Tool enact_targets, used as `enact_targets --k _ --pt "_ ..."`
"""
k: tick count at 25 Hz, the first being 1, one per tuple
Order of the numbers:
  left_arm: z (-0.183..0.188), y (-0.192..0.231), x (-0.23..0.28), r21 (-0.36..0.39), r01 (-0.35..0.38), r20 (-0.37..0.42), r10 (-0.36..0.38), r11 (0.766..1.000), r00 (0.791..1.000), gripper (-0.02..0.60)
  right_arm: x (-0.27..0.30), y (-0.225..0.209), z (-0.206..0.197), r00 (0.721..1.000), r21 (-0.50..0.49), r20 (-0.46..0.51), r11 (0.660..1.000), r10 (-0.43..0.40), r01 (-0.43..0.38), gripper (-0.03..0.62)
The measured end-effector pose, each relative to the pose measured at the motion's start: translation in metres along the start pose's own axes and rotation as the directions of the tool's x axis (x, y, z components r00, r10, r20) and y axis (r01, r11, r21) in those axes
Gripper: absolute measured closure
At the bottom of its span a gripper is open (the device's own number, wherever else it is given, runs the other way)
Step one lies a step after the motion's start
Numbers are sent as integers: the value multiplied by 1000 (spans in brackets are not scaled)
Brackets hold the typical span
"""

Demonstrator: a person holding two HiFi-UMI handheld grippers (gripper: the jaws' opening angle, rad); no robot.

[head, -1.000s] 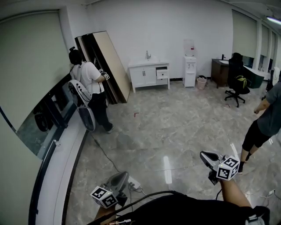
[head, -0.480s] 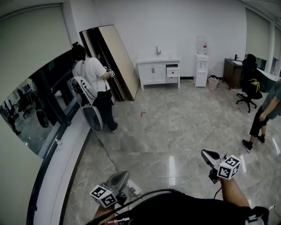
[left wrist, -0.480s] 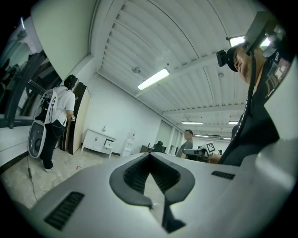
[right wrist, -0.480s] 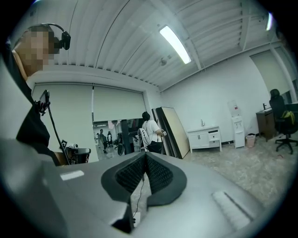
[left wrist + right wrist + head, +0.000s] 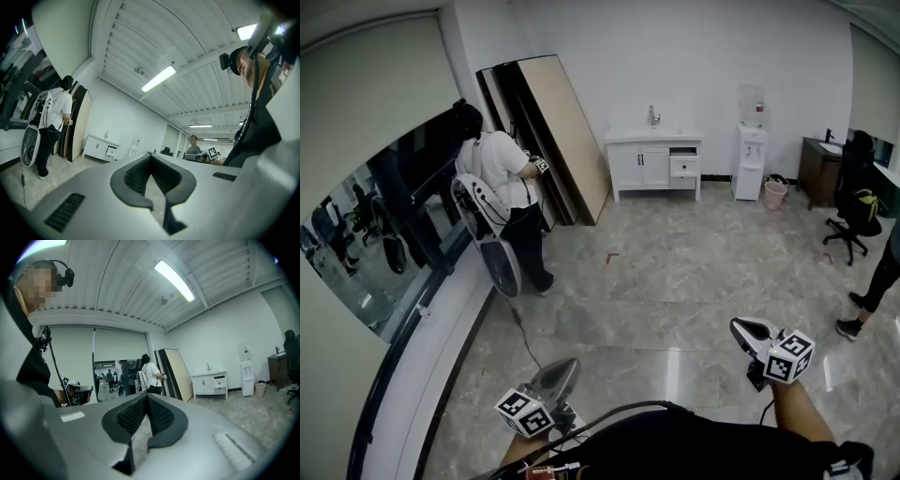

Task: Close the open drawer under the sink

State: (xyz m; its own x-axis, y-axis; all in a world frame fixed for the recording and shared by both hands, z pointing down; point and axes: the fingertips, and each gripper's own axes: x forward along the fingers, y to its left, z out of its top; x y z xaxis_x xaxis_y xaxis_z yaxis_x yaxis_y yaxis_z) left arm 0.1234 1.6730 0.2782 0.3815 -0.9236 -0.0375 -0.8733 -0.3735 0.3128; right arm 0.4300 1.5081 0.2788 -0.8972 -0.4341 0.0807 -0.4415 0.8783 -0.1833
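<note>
The white sink cabinet (image 5: 654, 161) stands against the far wall, and its upper right drawer (image 5: 684, 166) is pulled out a little. It is far across the floor from both grippers. My left gripper (image 5: 555, 380) is low at the left of the head view, shut and empty. My right gripper (image 5: 750, 330) is low at the right, also shut with nothing in it. In the left gripper view the cabinet (image 5: 100, 147) is small beyond the shut left gripper (image 5: 150, 155). In the right gripper view the cabinet (image 5: 210, 382) and its open drawer (image 5: 219, 384) sit to the right of the shut right gripper (image 5: 146, 395).
A person in a white shirt (image 5: 502, 183) stands by tall boards (image 5: 558, 131) leaning on the wall left of the cabinet. A water dispenser (image 5: 751, 159), a bin (image 5: 775, 194), a desk (image 5: 818, 167) and an office chair (image 5: 853, 204) are at the right. Another person's legs (image 5: 879, 286) show at the right edge.
The cabinet has grown larger and shifted right in the head view as I moved toward it. The person at the right has slid to the frame's edge. Both grippers stay shut.
</note>
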Motion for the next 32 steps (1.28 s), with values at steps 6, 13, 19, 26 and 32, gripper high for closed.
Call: enact_targets --k 6,13,19,26,32 --pt "-3 31 54 -23 8 -36 -8 1000 999 584 24 -48 -6 1000 31 -19 999 -19 20 592" --pt "1 106 121 -48 121 -43 -123 992 991 584 79 -84 2 993 23 -25 993 -111 112 592" --pt "41 195 167 -36 183 -51 -185 982 981 584 159 -105 30 983 12 9 983 -185 185 592" --pt "78 306 196 -35 223 -56 -225 974 973 584 265 -121 55 975 8 30 975 -221 221 592" --pt "96 364 229 -51 199 -55 -202 979 978 584 335 -154 58 978 22 -11 978 -209 210 592"
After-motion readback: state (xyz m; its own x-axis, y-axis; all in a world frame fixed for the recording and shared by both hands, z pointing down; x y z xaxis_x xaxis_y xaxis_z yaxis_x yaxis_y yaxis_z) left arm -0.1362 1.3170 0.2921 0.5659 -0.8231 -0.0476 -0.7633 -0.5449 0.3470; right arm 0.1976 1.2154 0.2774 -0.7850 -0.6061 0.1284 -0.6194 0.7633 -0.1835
